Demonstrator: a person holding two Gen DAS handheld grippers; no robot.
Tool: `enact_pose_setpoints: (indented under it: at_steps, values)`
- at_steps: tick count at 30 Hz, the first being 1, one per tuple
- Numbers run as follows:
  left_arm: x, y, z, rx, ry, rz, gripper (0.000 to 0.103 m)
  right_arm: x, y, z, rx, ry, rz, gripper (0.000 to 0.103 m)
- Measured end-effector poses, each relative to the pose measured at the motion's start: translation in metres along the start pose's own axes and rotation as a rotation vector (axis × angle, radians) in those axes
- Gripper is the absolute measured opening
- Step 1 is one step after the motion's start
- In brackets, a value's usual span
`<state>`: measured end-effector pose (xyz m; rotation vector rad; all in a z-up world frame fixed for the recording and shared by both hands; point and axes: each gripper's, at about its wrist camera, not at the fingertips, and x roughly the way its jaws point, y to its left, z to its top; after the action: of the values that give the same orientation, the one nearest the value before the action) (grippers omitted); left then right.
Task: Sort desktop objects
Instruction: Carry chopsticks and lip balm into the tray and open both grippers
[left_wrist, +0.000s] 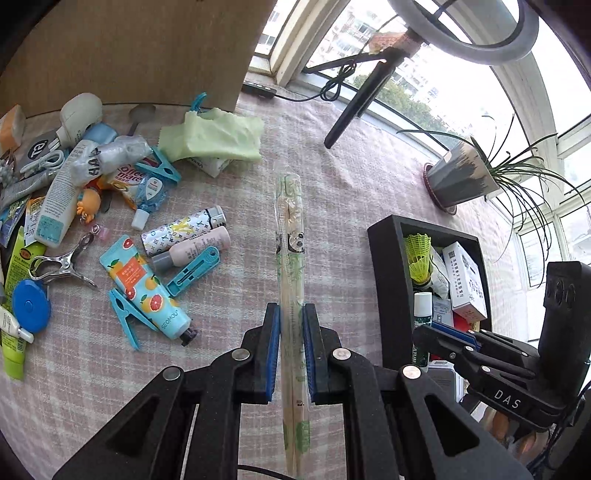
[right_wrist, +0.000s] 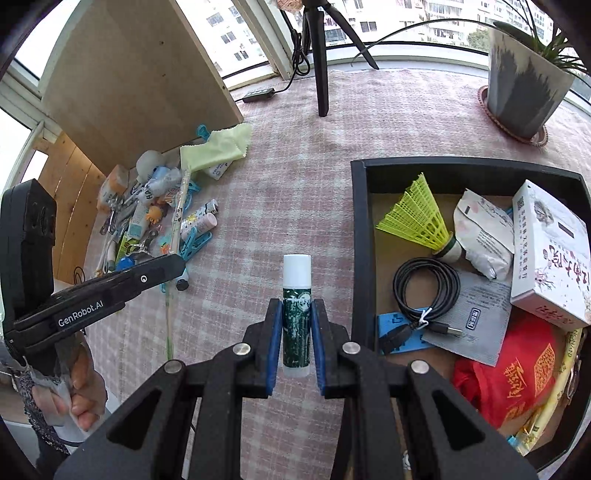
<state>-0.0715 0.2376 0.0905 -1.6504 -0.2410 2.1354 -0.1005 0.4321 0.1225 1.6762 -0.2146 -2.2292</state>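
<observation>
Left gripper of mine: clamped on wrapped chopsticks, held above the checked cloth. Right gripper: clamped on a green tube with a white cap, just left of the black tray. Tray contents so far — yellow shuttlecock, coiled black cable, white box, red cloth item, assorted packets. Unsorted stock — a sizeable heap of tubes, clips and sachets remains at the cloth's left end, well apart from the tray. Estimate: task partly done; both held items look bound for the tray, with the heap to follow.
</observation>
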Motion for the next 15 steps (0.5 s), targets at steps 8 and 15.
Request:
enact_pose_setpoints:
  at_steps: [8,15]
  values:
    - [0.031,-0.115,-0.011,0.208,0.076,-0.073,0.011,-0.055,-0.09,-0.031,0.147,-0.055,-0.107,0.016]
    - [0.05,-0.181,-0.031,0.355,0.123,-0.083,0.011,-0.079,-0.145,-0.053,0.253,-0.088,-0.169,0.016]
